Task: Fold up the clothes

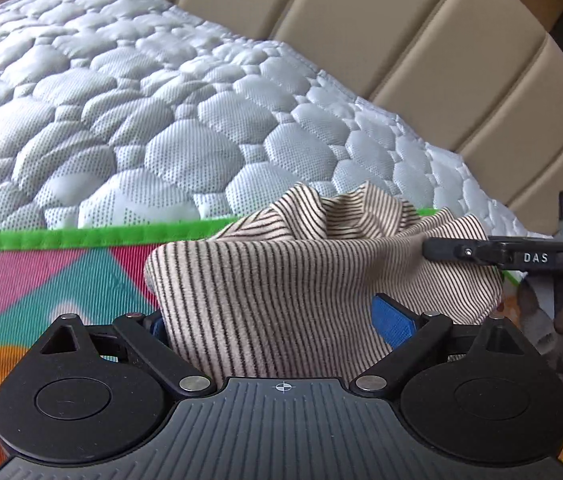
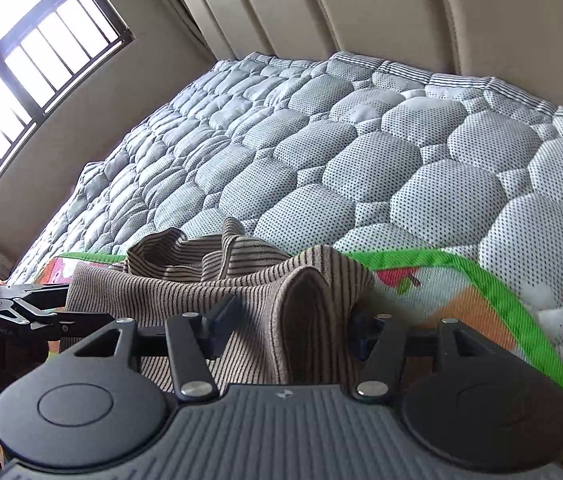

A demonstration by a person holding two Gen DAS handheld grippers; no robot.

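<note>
A beige garment with thin dark stripes [image 1: 281, 280] lies bunched on a colourful play mat [image 1: 61, 280] with a green border. My left gripper [image 1: 277, 328] has its blue pads wide apart with the cloth draped between and over them. My right gripper [image 2: 289, 328] also stands open, with a raised fold of the same garment [image 2: 309, 308] between its fingers. The right gripper shows at the right edge of the left wrist view [image 1: 501, 254], touching the cloth. The left gripper shows at the left edge of the right wrist view [image 2: 21, 312].
The mat [image 2: 461, 280] lies on a grey quilted mattress [image 1: 141, 120] [image 2: 401, 160]. A beige padded headboard [image 1: 441, 40] stands behind it. A barred window [image 2: 21, 60] is at the far left.
</note>
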